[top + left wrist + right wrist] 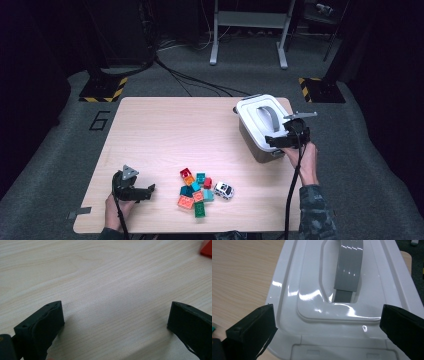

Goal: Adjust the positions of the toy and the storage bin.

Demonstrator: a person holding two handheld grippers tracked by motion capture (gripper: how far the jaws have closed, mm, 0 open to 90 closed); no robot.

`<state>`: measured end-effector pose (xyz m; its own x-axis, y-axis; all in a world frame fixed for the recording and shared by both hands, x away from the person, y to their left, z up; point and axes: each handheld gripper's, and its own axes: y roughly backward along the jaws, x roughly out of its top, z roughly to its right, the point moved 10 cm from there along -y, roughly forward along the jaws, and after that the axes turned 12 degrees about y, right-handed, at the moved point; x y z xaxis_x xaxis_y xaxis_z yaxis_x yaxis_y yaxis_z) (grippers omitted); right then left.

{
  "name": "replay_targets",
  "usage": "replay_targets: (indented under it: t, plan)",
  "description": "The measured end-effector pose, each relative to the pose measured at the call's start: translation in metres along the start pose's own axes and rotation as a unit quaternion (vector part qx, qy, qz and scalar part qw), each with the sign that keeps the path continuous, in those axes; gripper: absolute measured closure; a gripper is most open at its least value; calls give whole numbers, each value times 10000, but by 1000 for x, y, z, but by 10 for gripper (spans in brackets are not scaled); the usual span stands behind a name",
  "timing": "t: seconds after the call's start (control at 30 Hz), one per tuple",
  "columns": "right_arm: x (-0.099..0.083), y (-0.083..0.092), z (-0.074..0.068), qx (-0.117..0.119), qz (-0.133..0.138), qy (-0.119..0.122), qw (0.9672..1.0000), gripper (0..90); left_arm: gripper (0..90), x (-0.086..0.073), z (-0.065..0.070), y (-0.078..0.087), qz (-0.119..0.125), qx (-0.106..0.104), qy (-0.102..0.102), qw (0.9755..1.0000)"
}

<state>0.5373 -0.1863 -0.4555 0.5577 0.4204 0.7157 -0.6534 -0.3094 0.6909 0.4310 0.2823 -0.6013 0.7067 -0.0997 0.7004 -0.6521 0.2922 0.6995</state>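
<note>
White lidded bin [342,302] sits closed at the right; right gripper [276,142] hovers at its near edge, jaws wide, empty, probably lining up on the latch. Left gripper [146,192] idles over bare table [100,277] left of the bricks [194,192], jaws wide, empty.

Glossy plastic lid [342,312], matt wooden table [165,130]

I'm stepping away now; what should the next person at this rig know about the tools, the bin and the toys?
Left tool: open, holding nothing, low over bare table beside the toy pile.
Right tool: open, at the near edge of the white lid, gripping nothing.
Storage bin: far right, lid on, grey handle lying flat.
Blocks and toy car: loose at front centre.
Done: nothing packed. Left: probably open the bin, load toys.
</note>
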Motion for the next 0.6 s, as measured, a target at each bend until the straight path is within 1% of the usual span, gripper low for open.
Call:
replay_targets:
  t: [0.03, 0.1, 0.13, 0.17, 0.2, 0.23, 0.27, 0.3, 0.33, 0.37, 0.4, 0.43, 0.47, 0.53, 0.57, 0.6]
  plan:
    - [1, -3, 1, -16, 2, 29, 10000, 0, 6, 0, 0, 0, 0, 0, 0, 10000]
    - [2, -5, 2, -13, -21, 6, 10000, 1, 6, 0, 0, 0, 0, -2, -2, 10000]
    - [5, -8, 4, -17, 15, 14, 10000, 81, 7, 0, 0, 0, 3, -5, 4, 10000]
    - [6, -9, 5, -16, 43, -3, 10000, 125, 8, 0, 0, 0, 3, -13, 8, 10000]
    - [7, -10, 8, -26, 90, 21, 10000, 164, 9, 0, 0, 0, 0, -20, 1, 10000]
    - [7, -10, 8, -26, 90, 21, 10000, 164, 9, 0, 0, 0, 0, -20, 1, 10000]
    - [10, -11, 9, 3, 142, -4, 9999, 195, 9, 0, 0, 0, 3, -24, 3, 10000]
    - [13, -12, 11, -48, 167, -15, 9998, 255, 10, 0, 0, 0, 4, -24, 10, 10000]
    - [16, -14, 14, -163, 165, 11, 9997, 296, 10, 0, 0, 0, 7, -23, 11, 10000]
    - [18, -15, 16, -186, 165, 6, 9997, 317, 10, 0, 0, 0, 4, -22, 8, 10000]
    - [18, -15, 16, -186, 165, 6, 9997, 317, 10, 0, 0, 0, 4, -22, 8, 10000]
    - [20, -16, 17, -204, 181, -1, 9996, 336, 10, 0, 1, 0, 13, -36, 71, 10000]
    - [24, -18, 21, -308, 200, 2, 9993, 386, 10, 0, 1, 0, 17, -26, 68, 10000]
    - [25, -18, 22, -332, 194, -17, 9993, 401, 10, 0, 1, 0, 7, -32, 58, 10000]
    - [27, -20, 24, -437, 204, 45, 9988, 424, 11, 0, 1, 0, 21, -31, 73, 10000]
    - [29, -23, 25, -413, 185, 36, 9990, 452, 12, 0, 1, 0, 19, -33, 71, 10000]
